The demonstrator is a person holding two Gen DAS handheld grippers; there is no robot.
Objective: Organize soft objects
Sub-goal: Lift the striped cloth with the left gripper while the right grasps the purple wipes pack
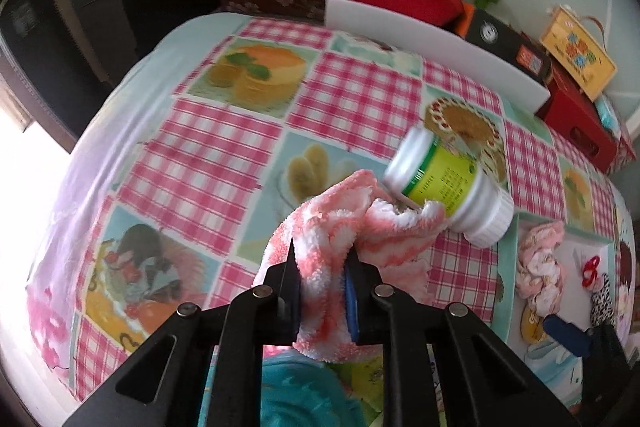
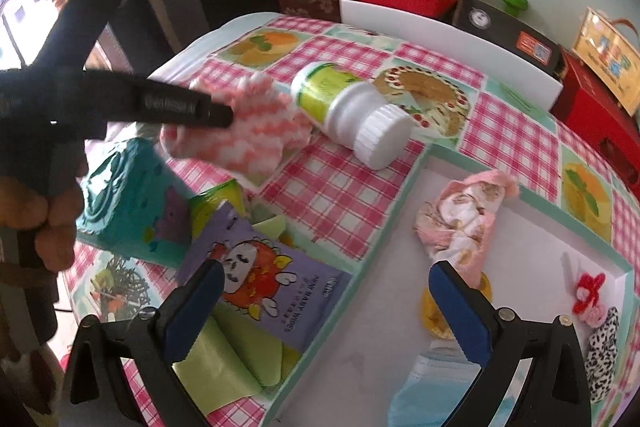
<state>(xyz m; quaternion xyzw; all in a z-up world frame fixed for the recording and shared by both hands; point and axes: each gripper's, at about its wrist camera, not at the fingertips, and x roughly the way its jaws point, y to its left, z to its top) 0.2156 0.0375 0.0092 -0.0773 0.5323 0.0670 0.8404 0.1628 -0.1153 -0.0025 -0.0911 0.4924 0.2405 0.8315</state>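
Two views. Surface: checked cloth, carrying all items. Tray: white, teal rim; interior clear only in the right view, holding a pink cloth bundle. Wipes pack: purple, right view only, beside the tray. Bottle: lying on its side, touching the towel. Towel: pink-white, clamped in the left hand-held gripper. Right hand-held gripper: jaws spread, empty, over the tray edge.

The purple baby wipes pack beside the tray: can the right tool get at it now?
Probably yes. The right tool is open and empty, and the purple baby wipes pack lies just ahead of its left finger, uncovered.
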